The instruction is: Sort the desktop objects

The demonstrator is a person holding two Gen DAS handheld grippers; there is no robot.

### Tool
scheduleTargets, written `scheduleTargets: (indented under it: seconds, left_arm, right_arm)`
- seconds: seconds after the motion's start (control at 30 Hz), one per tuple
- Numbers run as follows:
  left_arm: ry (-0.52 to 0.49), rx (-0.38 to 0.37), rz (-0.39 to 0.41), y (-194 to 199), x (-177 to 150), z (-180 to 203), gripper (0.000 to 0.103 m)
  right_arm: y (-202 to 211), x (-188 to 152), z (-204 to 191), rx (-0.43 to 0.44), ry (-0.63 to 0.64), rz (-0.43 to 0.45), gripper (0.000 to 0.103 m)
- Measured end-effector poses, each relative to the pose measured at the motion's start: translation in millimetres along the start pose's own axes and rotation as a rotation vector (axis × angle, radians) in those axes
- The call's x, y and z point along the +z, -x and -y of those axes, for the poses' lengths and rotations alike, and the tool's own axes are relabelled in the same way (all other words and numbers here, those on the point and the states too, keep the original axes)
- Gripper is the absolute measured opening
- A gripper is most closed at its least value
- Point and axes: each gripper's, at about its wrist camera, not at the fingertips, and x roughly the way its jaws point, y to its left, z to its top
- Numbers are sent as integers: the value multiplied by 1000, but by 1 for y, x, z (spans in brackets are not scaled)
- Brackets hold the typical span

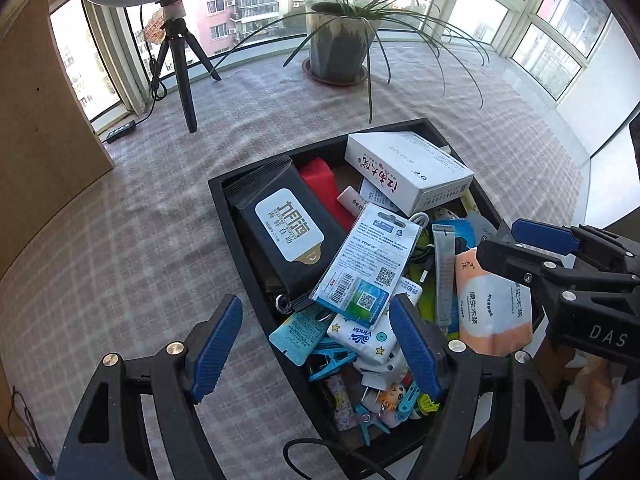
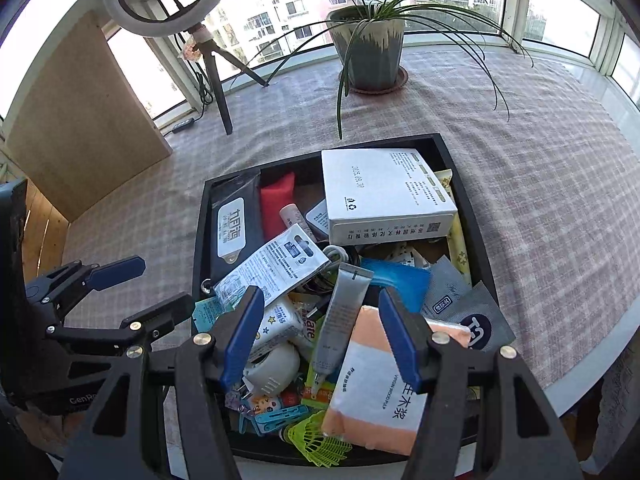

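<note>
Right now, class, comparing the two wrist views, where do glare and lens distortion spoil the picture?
Left wrist view: windows behind the grey potted plant blow out white; the black rectangular tray bows from fisheye. Right wrist view: the same backlight dims the white ring light; the checked pink tablecloth curves towards dark corners.

Home sunroom: bay windows, apartment blocks outside, potted plant, checked tablecloth.

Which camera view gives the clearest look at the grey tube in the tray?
The right wrist view: the grey tube lies between the open right gripper fingers, seen from crimp to cap. The left wrist view shows the tube smaller, its lower end hidden behind a finger.
</note>
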Motion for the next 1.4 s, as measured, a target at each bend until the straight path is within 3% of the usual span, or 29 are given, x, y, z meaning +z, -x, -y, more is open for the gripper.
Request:
scheduleTargets:
  seconds: [0.23,0.67,0.9,1.13,1.4]
  left_arm:
    - [54,43,39,28,-38,-41,74]
    - [192,78,72,67,-131,-138,74]
    - [282,110,97,76,-177,-185,74]
    - [325,133,103,88,-204,-213,74]
    - [363,163,105,94,-215,-235,74]
  right_arm:
    - [-1,-18,-45,-4,26,1,59]
    - [-1,-75,-166,-53,106,35,61]
    - [-10,-108,-225,-10,146,48,65]
    - [-22,-126,-272,11,216,26,65]
    - [-25,-131,-300,7,259,32,65]
